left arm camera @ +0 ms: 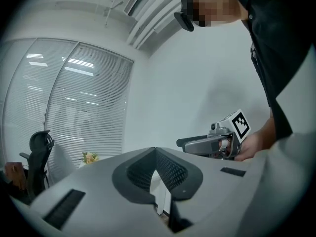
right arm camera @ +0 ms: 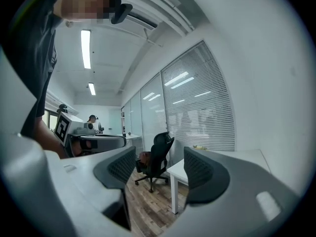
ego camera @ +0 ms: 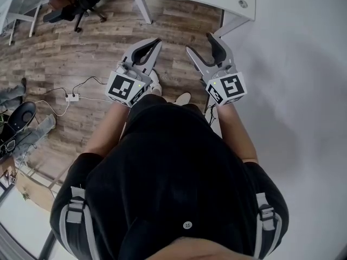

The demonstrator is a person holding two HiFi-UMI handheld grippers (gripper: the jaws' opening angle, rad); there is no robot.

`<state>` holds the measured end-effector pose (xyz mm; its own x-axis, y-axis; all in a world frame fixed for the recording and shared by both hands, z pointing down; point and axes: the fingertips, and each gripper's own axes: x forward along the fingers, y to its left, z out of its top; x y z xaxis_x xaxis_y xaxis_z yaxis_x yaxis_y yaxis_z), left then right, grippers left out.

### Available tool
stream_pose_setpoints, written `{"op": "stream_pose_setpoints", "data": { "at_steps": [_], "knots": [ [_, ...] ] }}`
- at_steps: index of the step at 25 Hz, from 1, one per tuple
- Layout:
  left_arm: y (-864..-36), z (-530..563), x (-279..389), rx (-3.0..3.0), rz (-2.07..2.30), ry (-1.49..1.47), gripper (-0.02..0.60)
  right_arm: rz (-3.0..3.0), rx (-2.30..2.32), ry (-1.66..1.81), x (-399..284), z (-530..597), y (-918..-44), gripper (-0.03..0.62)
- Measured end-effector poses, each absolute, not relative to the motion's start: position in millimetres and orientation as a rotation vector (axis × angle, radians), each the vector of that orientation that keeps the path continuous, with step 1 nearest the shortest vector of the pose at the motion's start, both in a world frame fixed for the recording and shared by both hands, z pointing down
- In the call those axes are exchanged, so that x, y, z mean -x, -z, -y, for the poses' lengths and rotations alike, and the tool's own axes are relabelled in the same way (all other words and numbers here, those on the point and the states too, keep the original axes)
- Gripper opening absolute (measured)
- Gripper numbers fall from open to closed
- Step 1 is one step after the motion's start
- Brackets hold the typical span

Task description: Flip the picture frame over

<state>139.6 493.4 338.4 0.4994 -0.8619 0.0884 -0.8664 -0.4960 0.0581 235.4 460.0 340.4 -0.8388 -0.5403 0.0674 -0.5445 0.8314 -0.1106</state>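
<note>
Looking down, head view: left hand-held gripper clenched, right hand-held gripper released, both over wood floor. Left gripper view: jaws together, nothing between. Right gripper view: jaws apart, empty; office chair and white surface ahead of them. Picture frame in no view.

Black office chair beside white table on wood floor; possibly power strip.

Picture frame out of sight, all views.
</note>
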Motion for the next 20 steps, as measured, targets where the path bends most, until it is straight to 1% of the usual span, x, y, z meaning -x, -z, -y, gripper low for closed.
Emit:
{"op": "stream_pose_setpoints", "data": {
  "at_steps": [3,13,20],
  "knots": [
    [-338.4,-483.9,-128.5,-2.657,1.505,-0.051,0.003,2.965,-0.892,-0.201,-223.9,-450.3,-341.9,0.319],
    [-337.1,-438.1,-80.1,-2.679,1.468,-0.021,0.003,2.925,-0.925,-0.204,-180.2,-410.9,-344.6,0.319],
    [-345.5,-405.2,-33.9,-2.679,1.44,-0.003,0.003,2.876,-0.947,-0.21,-139.2,-381.0,-354.4,0.319]
  ]
}}
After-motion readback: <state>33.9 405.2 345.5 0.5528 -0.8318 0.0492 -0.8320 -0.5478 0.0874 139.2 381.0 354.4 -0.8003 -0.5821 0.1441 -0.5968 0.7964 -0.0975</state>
